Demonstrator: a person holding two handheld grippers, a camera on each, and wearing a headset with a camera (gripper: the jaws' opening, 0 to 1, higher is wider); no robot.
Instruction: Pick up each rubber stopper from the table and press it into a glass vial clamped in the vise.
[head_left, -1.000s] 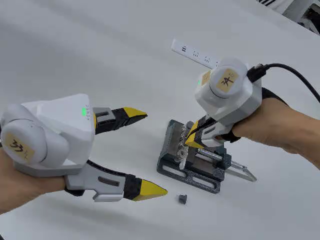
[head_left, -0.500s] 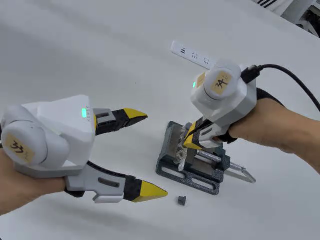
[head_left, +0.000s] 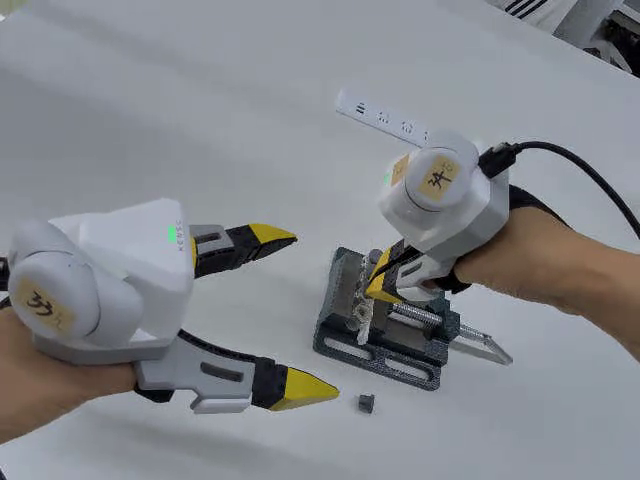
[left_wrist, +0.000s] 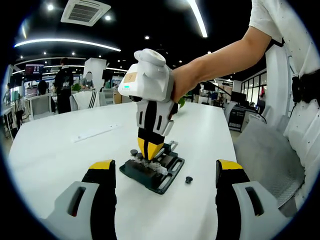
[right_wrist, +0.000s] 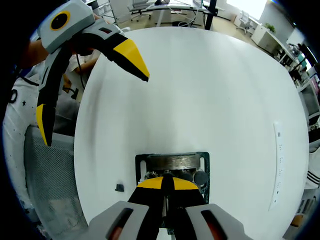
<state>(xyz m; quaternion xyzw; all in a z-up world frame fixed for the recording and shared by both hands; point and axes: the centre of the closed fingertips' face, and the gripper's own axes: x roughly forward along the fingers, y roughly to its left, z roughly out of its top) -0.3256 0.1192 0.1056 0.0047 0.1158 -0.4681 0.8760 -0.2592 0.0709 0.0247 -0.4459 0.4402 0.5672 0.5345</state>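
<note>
A: We log the vise (head_left: 385, 330) on the bench (head_left: 200, 130), one loose stopper (head_left: 366, 403) just before it.
B: We add: power strip (head_left: 385, 118) well behind it; right gripper (head_left: 380, 288) over the vise, left gripper (head_left: 315, 312) off to its left, apart.

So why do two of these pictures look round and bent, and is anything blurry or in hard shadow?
Left gripper view: a fisheye lens curves the table edge and the ceiling light strips; sharp. Right gripper view: same bulge, the table rounds like a dome. Head view: straight lines, even soft light, only faint shadows by the vise and stopper; nothing blurred.
</note>
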